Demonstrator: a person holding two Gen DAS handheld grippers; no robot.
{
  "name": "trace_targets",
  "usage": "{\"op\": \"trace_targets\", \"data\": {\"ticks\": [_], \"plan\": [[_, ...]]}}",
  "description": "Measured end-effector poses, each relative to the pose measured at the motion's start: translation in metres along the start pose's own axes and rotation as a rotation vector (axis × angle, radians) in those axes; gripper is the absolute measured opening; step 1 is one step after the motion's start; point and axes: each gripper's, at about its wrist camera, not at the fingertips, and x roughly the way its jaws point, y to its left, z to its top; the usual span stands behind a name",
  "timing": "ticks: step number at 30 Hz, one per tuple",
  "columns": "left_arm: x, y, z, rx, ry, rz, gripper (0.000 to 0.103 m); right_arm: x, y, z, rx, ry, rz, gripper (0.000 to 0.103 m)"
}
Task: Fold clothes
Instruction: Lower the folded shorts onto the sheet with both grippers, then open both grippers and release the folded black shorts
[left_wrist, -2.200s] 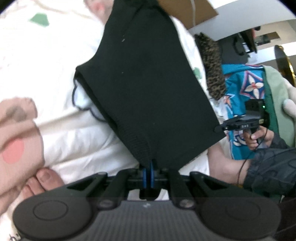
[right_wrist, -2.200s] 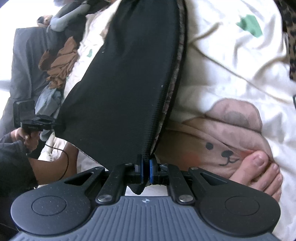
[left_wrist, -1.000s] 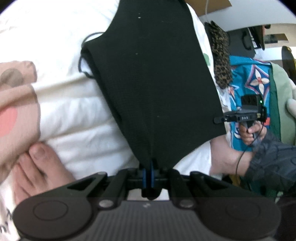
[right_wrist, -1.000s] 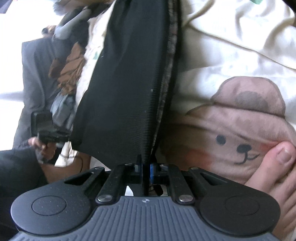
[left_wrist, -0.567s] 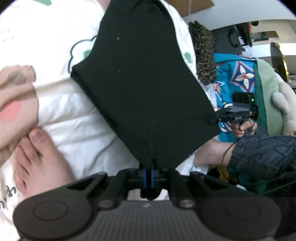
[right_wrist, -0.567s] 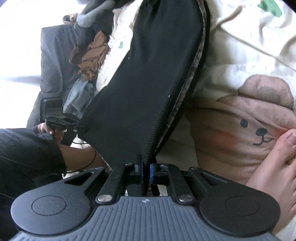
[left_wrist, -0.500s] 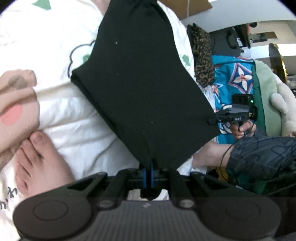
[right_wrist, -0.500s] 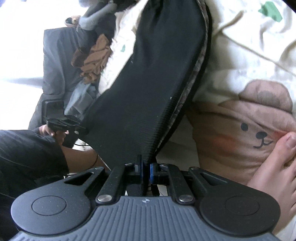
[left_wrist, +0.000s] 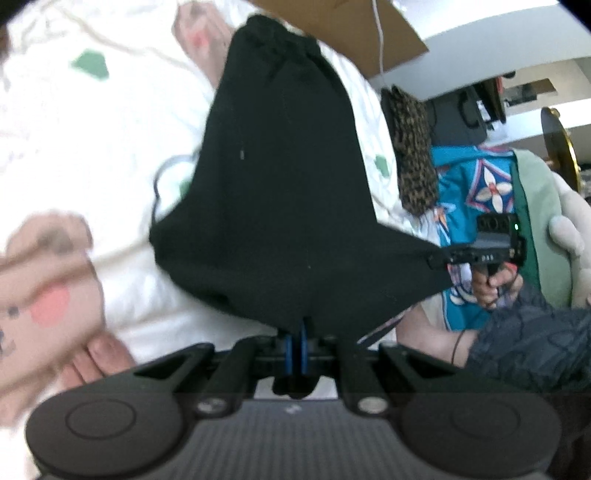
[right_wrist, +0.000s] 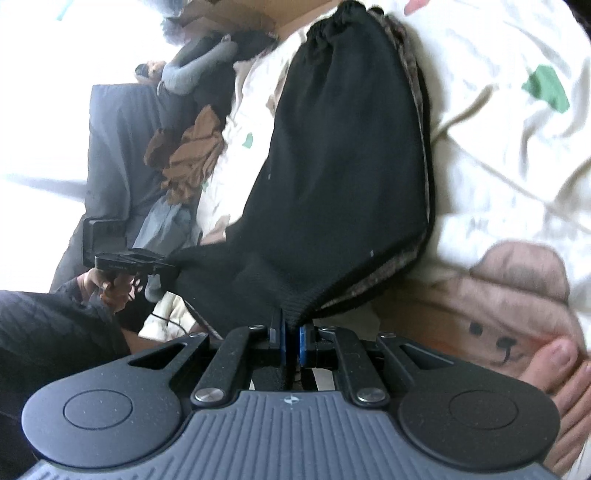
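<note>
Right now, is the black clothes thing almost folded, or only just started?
Only partly. Done: both corners are caught, the left gripper and right gripper each have their jaws shut on the black garment. In hand: it is held up, stretched between them over the white bedding. Left: no finished fold shows yet, and it must still be laid flat.

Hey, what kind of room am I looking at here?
Most likely a bedroom, on a bed. A white quilt printed with a bear lies under the black knit garment, a bare foot rests on it, and loose clothes pile alongside.
</note>
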Motion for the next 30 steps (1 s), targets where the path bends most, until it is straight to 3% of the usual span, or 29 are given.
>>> {"op": "trace_targets", "data": {"ticks": [17, 30], "plan": [[-0.010, 0.001, 0.069, -0.016, -0.248, 0.041, 0.005, -0.004, 0.007, 0.064, 0.037, -0.238, -0.032, 0.005], [0.005, 0.010, 0.120, -0.001, -0.322, 0.070, 0.005, 0.005, 0.003, 0.127, 0.028, -0.282, -0.081, 0.005]]}}
